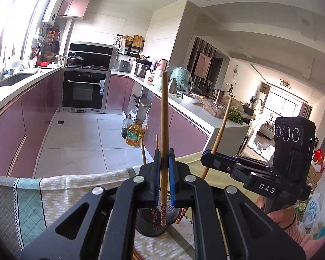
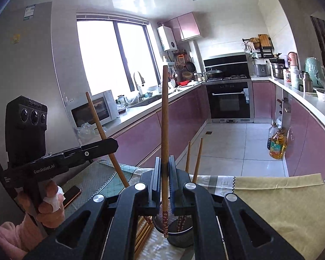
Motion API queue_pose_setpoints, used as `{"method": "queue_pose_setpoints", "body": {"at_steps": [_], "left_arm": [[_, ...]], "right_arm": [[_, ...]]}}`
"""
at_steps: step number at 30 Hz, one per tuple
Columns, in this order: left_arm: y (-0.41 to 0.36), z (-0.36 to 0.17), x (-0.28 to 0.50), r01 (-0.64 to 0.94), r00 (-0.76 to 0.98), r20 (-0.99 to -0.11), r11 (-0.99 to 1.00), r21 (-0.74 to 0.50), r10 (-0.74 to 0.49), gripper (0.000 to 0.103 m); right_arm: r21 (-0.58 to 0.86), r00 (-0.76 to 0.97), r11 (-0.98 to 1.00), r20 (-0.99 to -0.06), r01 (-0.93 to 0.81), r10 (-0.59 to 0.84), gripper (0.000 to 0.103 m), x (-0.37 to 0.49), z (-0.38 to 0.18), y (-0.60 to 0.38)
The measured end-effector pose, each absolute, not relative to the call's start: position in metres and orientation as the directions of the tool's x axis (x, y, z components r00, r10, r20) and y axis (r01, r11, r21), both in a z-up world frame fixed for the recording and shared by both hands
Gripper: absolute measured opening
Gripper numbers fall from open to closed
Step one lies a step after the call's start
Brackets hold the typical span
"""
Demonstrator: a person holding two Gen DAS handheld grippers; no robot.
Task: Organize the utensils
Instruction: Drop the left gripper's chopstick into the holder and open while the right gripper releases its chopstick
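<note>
Your left gripper [image 1: 164, 158] is clenched on one wooden chopstick [image 1: 164, 117], which stands nearly upright; your right gripper [image 2: 165, 164] grasps another chopstick [image 2: 165, 117] the same way; both patterned lower tips hang over the black mesh holder [image 2: 179, 237] on the tablecloth [image 2: 292, 197], where other chopsticks [image 2: 198, 158] already stand.

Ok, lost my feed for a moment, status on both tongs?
Left tongs shut on a chopstick. Right tongs shut on another chopstick. Both above mesh holder, two chopsticks already inside. Nothing blocking.
</note>
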State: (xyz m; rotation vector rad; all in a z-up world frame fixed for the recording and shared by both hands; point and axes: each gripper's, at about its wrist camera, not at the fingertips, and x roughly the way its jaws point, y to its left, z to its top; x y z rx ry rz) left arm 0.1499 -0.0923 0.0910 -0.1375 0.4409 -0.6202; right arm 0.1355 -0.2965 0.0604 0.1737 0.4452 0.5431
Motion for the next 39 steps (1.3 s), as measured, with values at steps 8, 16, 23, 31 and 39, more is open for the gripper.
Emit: {"method": "queue_pose_setpoints", "body": {"at_steps": [8, 16, 23, 31, 39], "left_arm": [[-0.105, 0.083, 0.156, 0.514, 0.730, -0.391, 0.827, -0.229, -0.561, 0.007], [-0.116, 0.072, 0.173, 0.507, 0.715, -0.447, 0.839, -0.199, -0.538, 0.007], [-0.125, 0.059, 0.183, 0.510, 0.694, -0.492, 0.841, -0.179, -0.526, 0.007], [-0.132, 0.046, 0.195, 0.522, 0.659, -0.549, 0.838, -0.158, -0.514, 0.007], [-0.139, 0.027, 0.214, 0.508, 0.625, -0.599, 0.843, -0.174, -0.501, 0.008]], "right_arm": [[0.309, 0.775, 0.843, -0.342, -0.441, 0.531, 0.006, 0.146, 0.058, -0.304], [0.321, 0.789, 0.841, -0.314, -0.436, 0.528, 0.006, 0.147, 0.061, -0.308], [0.310, 0.764, 0.853, -0.386, -0.421, 0.517, 0.006, 0.155, 0.045, -0.300], [0.300, 0.686, 0.862, -0.521, -0.409, 0.508, 0.006, 0.175, 0.025, -0.289], [0.315, 0.647, 0.877, -0.592, -0.364, 0.481, 0.008, 0.196, -0.003, -0.284]]}}
